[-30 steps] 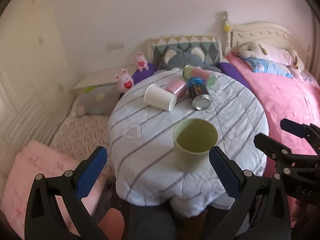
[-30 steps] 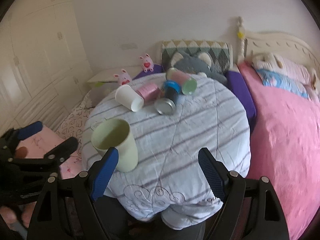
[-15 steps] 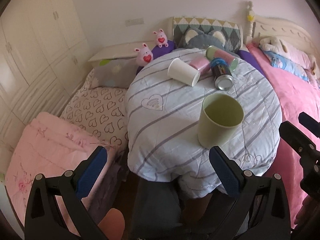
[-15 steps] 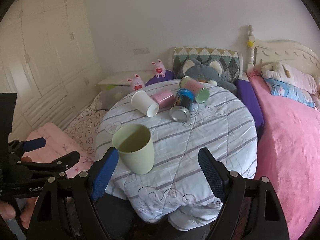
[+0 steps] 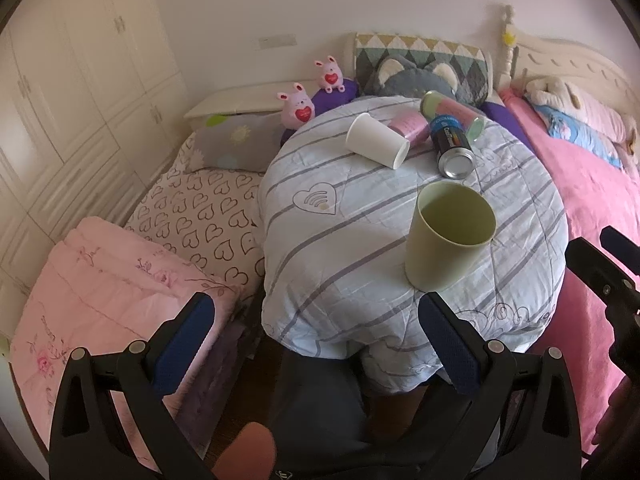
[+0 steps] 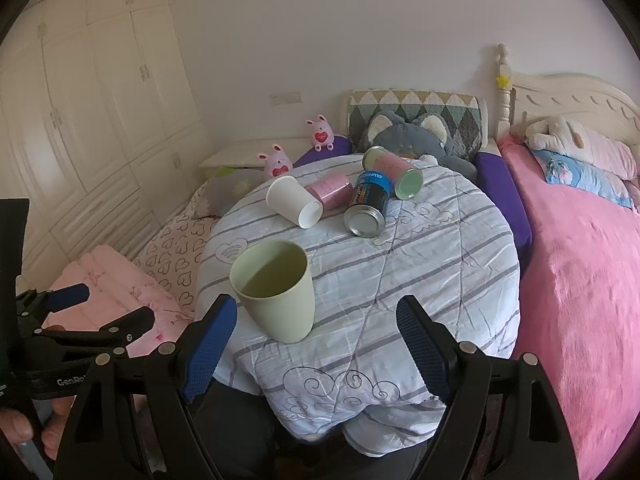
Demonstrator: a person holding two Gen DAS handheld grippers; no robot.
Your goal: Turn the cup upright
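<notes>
A pale green cup [image 5: 448, 236] stands upright, mouth up, near the front edge of the round table [image 5: 352, 216]; it also shows in the right wrist view [image 6: 276, 290]. My left gripper [image 5: 320, 344] is open and empty, held back below the table's front edge, left of the cup. My right gripper [image 6: 316, 344] is open and empty, in front of the table [image 6: 440, 248], with the cup just beyond its left finger. The right gripper shows at the right edge of the left wrist view [image 5: 600, 264], and the left gripper at the left of the right wrist view [image 6: 80, 312].
At the table's back lie a white paper cup [image 6: 294, 201], a pink cup [image 6: 332, 192], a dark can [image 6: 366, 208] and a pink-and-green tube [image 6: 394, 172], all on their sides. A pink bed [image 6: 580, 260] is to the right, bedding [image 5: 120, 280] to the left.
Both grippers have pulled back and away from the upright green cup, which has stayed in place. The left wrist view has swung left.
</notes>
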